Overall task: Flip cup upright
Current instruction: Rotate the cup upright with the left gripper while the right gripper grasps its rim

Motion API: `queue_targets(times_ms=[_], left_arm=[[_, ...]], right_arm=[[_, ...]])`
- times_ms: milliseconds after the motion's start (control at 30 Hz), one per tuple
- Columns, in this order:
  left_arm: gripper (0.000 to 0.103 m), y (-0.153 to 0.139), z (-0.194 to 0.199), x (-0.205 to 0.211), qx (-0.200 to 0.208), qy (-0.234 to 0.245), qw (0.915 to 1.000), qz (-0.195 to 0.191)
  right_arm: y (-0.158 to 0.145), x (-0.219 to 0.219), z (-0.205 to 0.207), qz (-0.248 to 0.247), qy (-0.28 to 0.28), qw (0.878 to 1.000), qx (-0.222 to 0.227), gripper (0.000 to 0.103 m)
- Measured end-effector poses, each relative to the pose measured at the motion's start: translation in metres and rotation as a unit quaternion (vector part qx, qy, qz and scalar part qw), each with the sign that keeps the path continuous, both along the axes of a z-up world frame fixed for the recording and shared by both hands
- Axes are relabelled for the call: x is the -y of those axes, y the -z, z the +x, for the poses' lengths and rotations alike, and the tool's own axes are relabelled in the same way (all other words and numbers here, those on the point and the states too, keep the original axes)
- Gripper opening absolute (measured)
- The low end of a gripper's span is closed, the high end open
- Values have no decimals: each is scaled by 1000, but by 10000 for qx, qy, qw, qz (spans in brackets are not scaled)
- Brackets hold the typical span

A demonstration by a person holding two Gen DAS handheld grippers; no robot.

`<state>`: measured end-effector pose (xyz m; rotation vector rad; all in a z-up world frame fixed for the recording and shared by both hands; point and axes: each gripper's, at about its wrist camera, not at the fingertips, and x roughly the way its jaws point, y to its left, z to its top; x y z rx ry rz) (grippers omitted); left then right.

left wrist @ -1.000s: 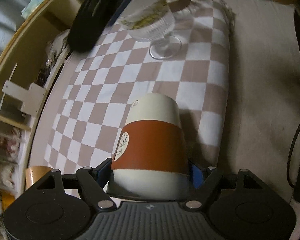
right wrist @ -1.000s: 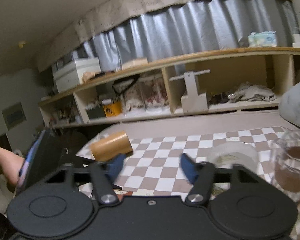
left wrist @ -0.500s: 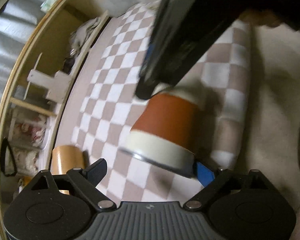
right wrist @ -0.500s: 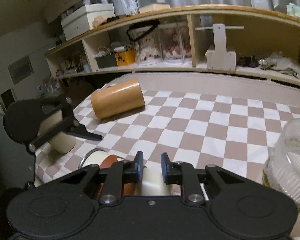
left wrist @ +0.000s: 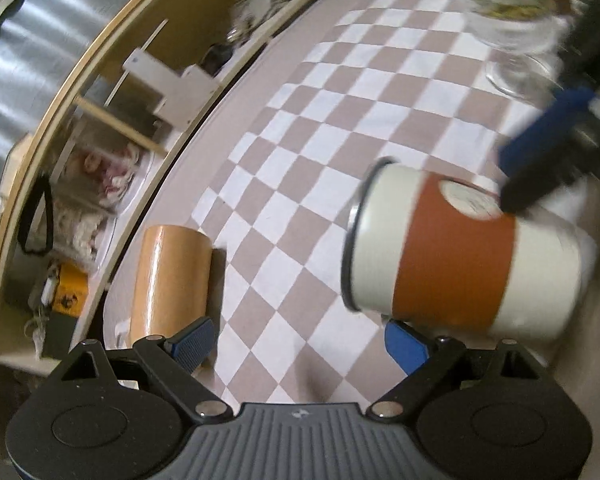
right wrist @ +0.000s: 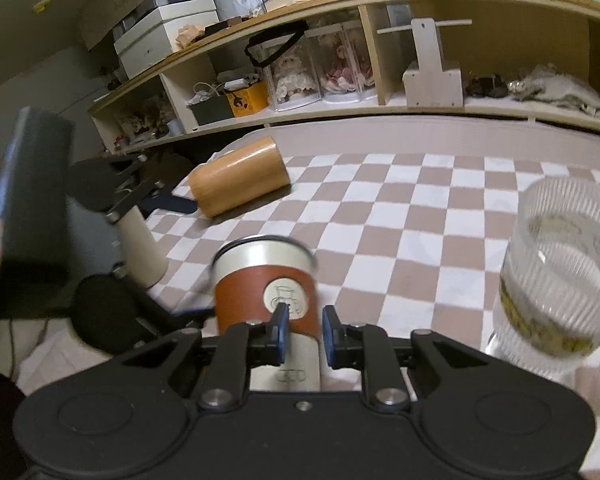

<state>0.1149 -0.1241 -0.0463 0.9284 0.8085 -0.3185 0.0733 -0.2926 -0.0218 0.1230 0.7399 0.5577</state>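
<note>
A second ago the cup [left wrist: 460,260] stood mouth-down, clamped in the left gripper [left wrist: 296,340]; now it lies on its side on the checked cloth [left wrist: 320,152], mouth turned toward the shelf and base toward the cloth's edge. The left gripper has let go, its fingers wide apart, the right one just under the cup's wall. The right gripper [right wrist: 302,330] has come in over the cup, fingers nearly together above the brown sleeve; whether they touch it is hard to say through the blur. So the flip looks about half done: one more quarter turn should bring the mouth up. The wooden cup [left wrist: 172,276] and glass goblet [right wrist: 560,280] lie clear of it.
</note>
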Motion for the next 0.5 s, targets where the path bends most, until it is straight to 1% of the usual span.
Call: queue_targets(times_ms=[100, 167, 300, 333, 400, 467, 500], left_arm=[[92, -3, 4, 1, -57, -158, 9998, -63], [93, -8, 5, 0, -115, -278, 9995, -27], [94, -27, -3, -4, -242, -406, 9987, -188], [94, -34, -5, -5, -281, -432, 9983, -280], [94, -48, -13, -5, -418, -505, 9961, -595], [94, -61, -19, -4, -615, -644, 9906, -1042], [93, -66, -21, -4, -730, -738, 9861, -1298]], right_arm=[[1, -1, -4, 153, -105, 9998, -106, 20], [0, -2, -5, 149, -106, 9998, -87, 20], [2, 2, -3, 283, -73, 9994, -170, 22], [2, 3, -2, 296, -60, 9994, -181, 22], [2, 4, -1, 312, -30, 9993, -185, 22], [0, 6, -1, 369, 11, 9992, -160, 22], [-1, 8, -1, 430, 37, 9990, -150, 22]])
